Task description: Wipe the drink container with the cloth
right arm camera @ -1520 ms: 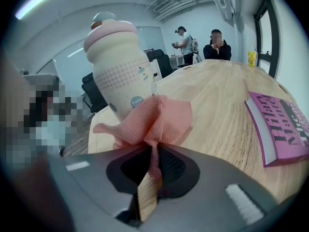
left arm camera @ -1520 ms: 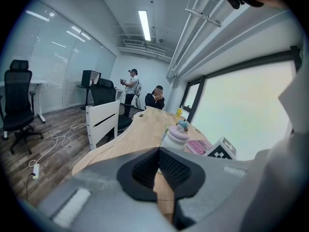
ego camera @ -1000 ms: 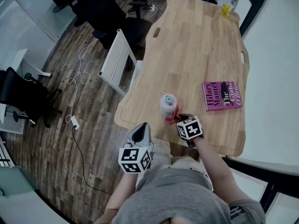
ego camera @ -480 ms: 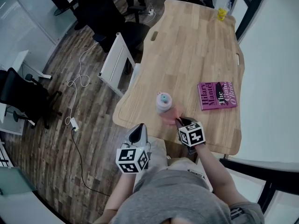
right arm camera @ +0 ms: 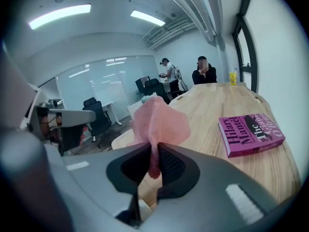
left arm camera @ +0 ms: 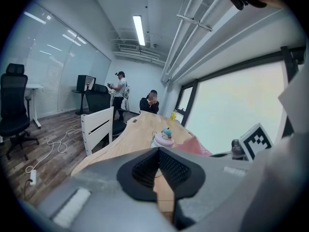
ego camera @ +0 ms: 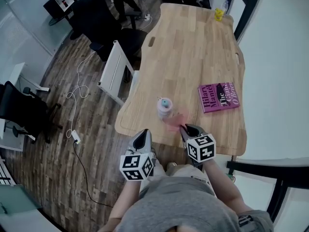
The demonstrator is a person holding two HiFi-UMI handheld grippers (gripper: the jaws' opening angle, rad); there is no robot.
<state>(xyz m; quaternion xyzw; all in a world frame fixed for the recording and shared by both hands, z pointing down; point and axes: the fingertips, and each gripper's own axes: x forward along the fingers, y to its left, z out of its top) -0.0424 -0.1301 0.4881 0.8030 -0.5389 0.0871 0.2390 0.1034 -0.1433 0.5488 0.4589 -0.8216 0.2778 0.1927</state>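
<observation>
The drink container (ego camera: 164,107), a pale pink bottle with a blue figure on its lid, stands upright near the front edge of the wooden table (ego camera: 193,52). My right gripper (ego camera: 185,129) is shut on the pink cloth (ego camera: 175,120), which hangs just to the right of the container's base. In the right gripper view the cloth (right arm camera: 157,120) bunches up out of the shut right gripper (right arm camera: 154,164) and hides the container. My left gripper (ego camera: 144,137) is shut on nothing, just off the table's front edge. The left gripper view looks past that gripper (left arm camera: 157,152) to the container (left arm camera: 163,138) and the cloth (left arm camera: 195,146).
A magenta book (ego camera: 218,96) lies flat to the right of the container, also in the right gripper view (right arm camera: 251,133). A small yellow item (ego camera: 219,14) stands at the table's far end. White chair (ego camera: 116,70) and black office chairs stand left; people sit beyond the far end.
My right gripper has drawn back toward me with the cloth, away from the container's side. The left gripper has barely moved. The head view has shifted, so the table sits higher in frame.
</observation>
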